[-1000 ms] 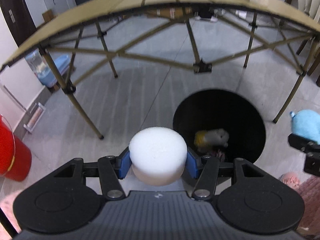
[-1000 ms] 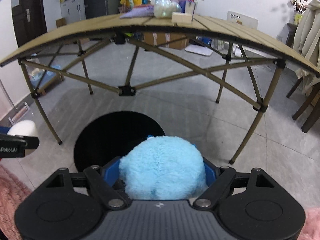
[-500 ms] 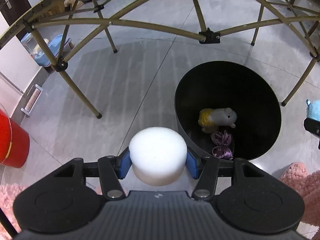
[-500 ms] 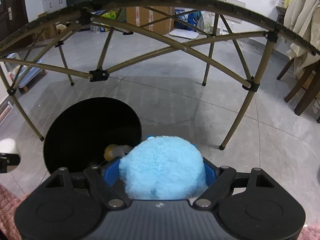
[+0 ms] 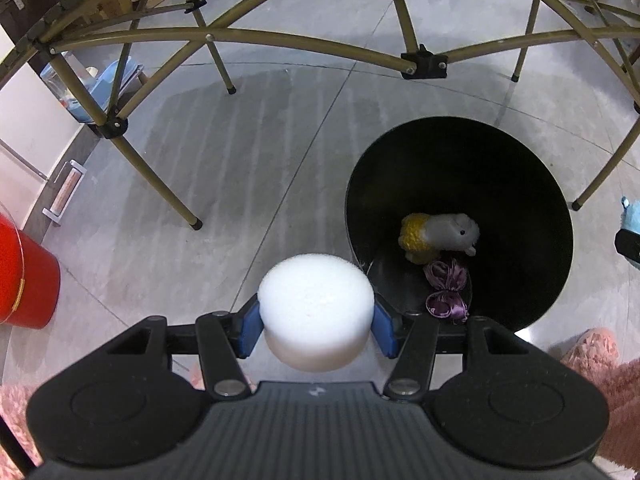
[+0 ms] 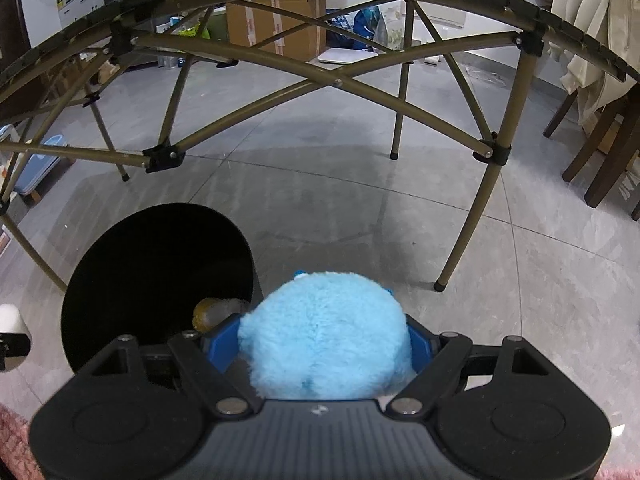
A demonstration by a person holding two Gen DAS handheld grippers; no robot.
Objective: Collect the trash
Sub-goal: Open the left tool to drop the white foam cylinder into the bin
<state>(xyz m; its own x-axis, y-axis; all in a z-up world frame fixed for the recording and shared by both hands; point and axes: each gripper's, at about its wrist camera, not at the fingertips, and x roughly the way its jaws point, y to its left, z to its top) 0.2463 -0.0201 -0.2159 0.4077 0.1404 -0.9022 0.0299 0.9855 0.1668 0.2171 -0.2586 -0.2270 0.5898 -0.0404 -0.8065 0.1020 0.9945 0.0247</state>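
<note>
Though beside the bin (image 5: 520, 184), sponge (image 5: 316, 312) between left fingers (image 5: 249, 326).

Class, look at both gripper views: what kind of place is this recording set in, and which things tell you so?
Probably a lived-in home room: a tiled floor, a folding camp table with cardboard boxes behind it, wooden chairs and a black bin.

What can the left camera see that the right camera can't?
Only the left wrist view shows the purple ribbon in the bin, the red bucket, and the left gripper squeezing the white foam puck up close. Only the right wrist view shows the dark chairs and the cardboard box. Both show the black bin, the grey-and-yellow plush inside it, the folding table legs, and the blue fluffy toy held by the right gripper.
</note>
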